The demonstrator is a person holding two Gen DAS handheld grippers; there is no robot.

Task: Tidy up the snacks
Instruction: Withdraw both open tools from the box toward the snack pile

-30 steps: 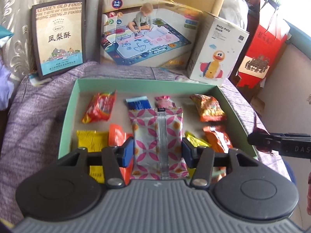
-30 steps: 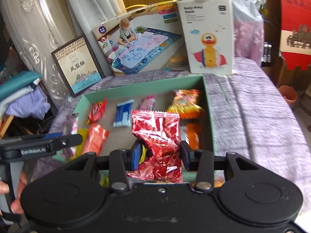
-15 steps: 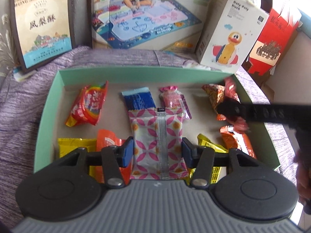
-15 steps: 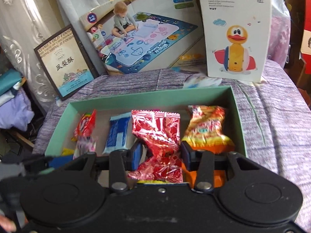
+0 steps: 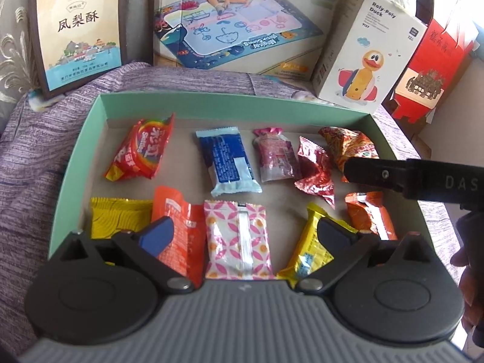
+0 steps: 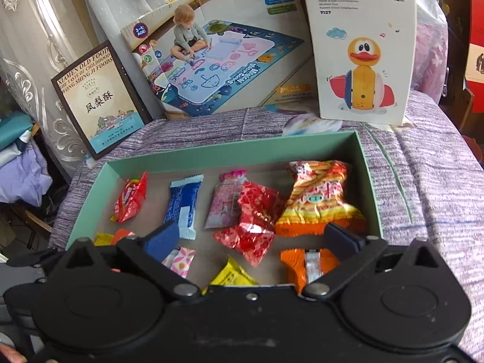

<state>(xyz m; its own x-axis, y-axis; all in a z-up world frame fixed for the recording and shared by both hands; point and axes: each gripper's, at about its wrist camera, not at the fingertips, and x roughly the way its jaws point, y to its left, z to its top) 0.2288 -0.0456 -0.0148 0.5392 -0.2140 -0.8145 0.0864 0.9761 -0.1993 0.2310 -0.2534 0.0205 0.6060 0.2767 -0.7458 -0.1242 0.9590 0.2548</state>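
A green tray (image 5: pixel 211 103) holds several snack packets in two rows. In the left wrist view my left gripper (image 5: pixel 245 233) is opening wide. A pink-patterned packet (image 5: pixel 237 239) lies flat in the front row between its fingers, and the pads are clear of it. In the right wrist view my right gripper (image 6: pixel 251 239) is also opening. A red foil packet (image 6: pixel 254 227) rests in the tray (image 6: pixel 236 151) between its spread fingers, untouched, beside a large orange-yellow bag (image 6: pixel 317 199). One black finger (image 5: pixel 378 175) of the right gripper reaches over the tray's right side.
Behind the tray stand a brown-framed pastry box (image 5: pixel 78 27), a drawing-mat box (image 5: pixel 242 21) and a white Roly-Poly Duck box (image 5: pixel 366 57). A red bag (image 5: pixel 435 66) is at the far right. Purple cloth (image 5: pixel 30 157) covers the surface around the tray.
Both grippers have opened and let go: the pink-patterned packet now lies in the front row, the red foil packet in the back row. The right gripper came in over the tray.
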